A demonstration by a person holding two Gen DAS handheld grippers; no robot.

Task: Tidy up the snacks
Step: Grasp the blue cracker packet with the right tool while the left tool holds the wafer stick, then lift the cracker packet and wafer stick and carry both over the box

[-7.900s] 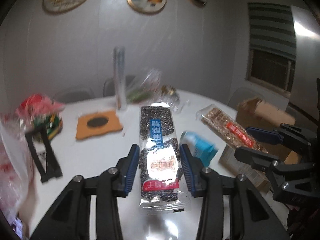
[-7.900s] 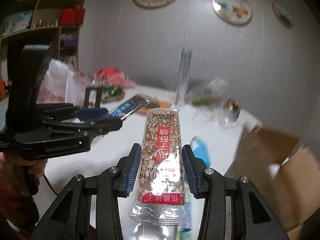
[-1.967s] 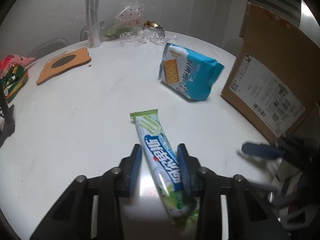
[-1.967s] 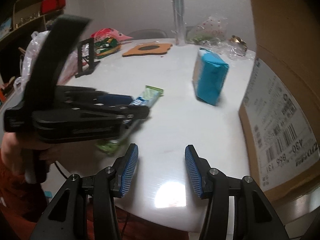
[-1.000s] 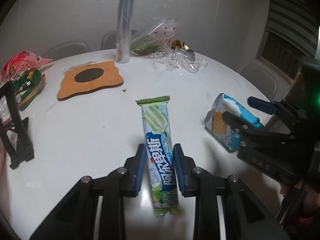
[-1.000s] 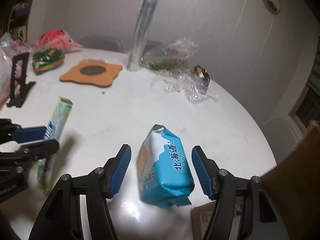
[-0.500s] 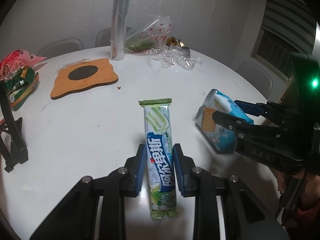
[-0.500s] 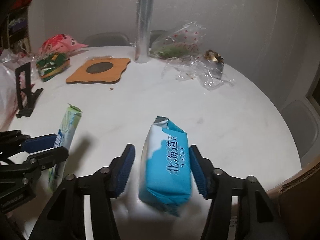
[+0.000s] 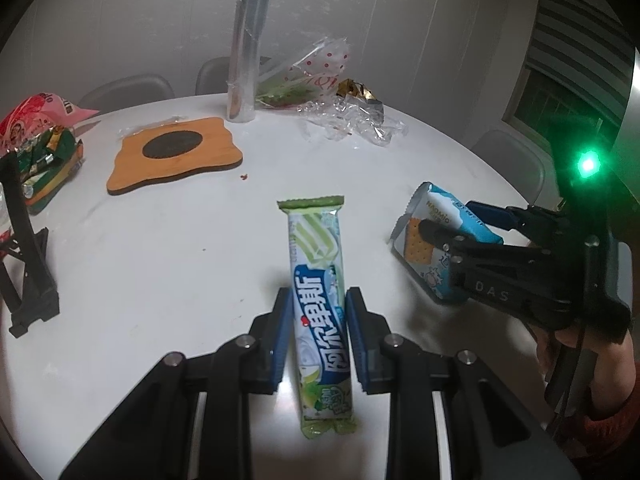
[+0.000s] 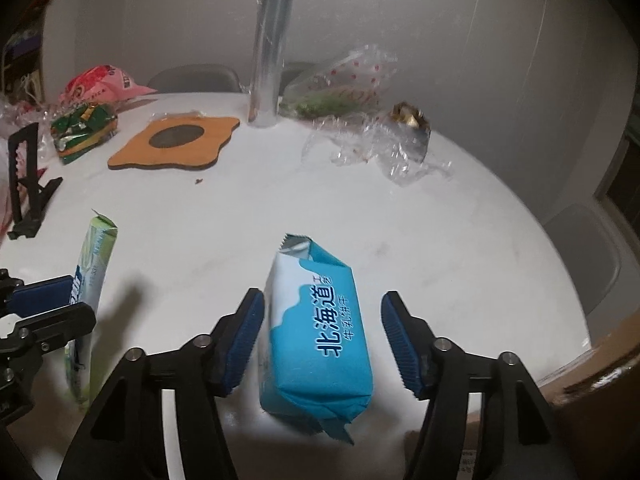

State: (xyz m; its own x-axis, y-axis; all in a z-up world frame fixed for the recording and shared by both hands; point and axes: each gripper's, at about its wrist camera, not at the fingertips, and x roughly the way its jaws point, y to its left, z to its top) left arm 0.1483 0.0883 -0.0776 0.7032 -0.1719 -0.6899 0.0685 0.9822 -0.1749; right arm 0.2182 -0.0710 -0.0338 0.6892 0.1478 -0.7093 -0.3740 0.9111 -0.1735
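My left gripper is shut on a long green wafer bar, held lengthwise over the white table. The right wrist view shows that bar in the left gripper at the left edge. A blue biscuit pack lies between the pads of my right gripper, whose jaws are opening. The left pad is close to the pack and the right pad stands clear of it. From the left wrist view the blue pack sits at the right gripper's tips.
A cardboard box stands at the near right. A wooden trivet, a clear tube and crumpled plastic wrap lie at the back. Snack bags and a black stand are at the left.
The right gripper's jaws, close on the blue pack half a second ago, have spread apart. The left gripper has kept still with the green bar.
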